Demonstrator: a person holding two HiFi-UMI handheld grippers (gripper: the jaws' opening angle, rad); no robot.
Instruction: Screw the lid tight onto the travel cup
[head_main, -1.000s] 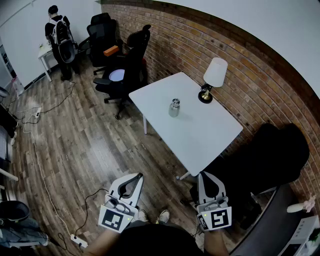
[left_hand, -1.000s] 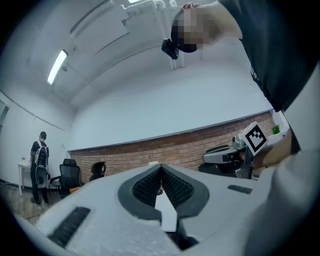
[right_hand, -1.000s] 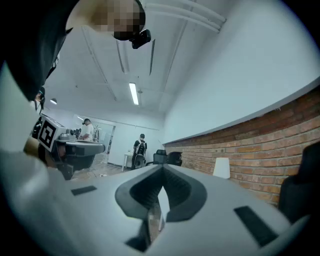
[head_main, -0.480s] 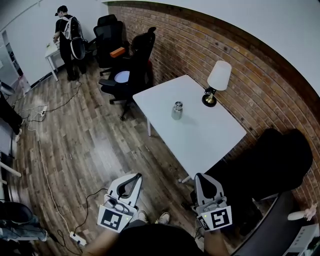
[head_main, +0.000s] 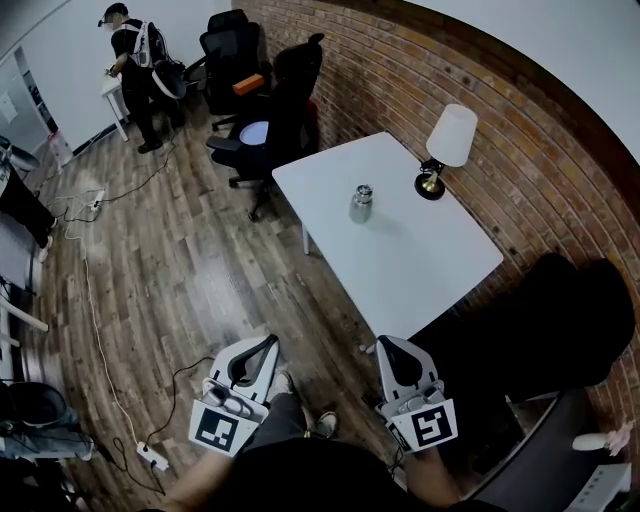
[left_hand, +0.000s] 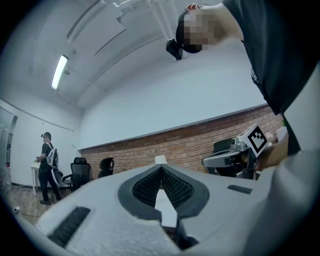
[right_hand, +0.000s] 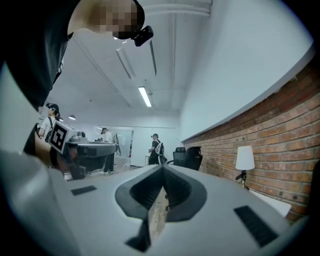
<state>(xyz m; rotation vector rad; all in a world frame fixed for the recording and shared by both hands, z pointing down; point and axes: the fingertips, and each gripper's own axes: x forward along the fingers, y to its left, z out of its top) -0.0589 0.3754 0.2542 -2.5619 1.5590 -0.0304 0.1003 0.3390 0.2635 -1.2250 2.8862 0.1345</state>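
Observation:
A small metal travel cup (head_main: 361, 203) with its lid on top stands upright near the middle of the white table (head_main: 420, 265) in the head view. Both grippers are held low near my body, well short of the table. My left gripper (head_main: 268, 343) is shut with nothing in it, its tips pointing toward the table. My right gripper (head_main: 384, 344) is also shut and empty. In the left gripper view the jaws (left_hand: 160, 165) meet tip to tip, and in the right gripper view the jaws (right_hand: 163, 167) do the same. The cup does not show in either gripper view.
A table lamp (head_main: 443, 146) with a white shade stands at the table's far edge by the brick wall (head_main: 520, 110). Black office chairs (head_main: 285, 110) crowd the table's far left. A person (head_main: 135, 60) stands at a desk in the back. Cables (head_main: 100, 340) lie on the wooden floor.
The view has shifted forward, so the table and cup sit a little further right and lower in the picture. Both grippers have moved slightly up and closer together.

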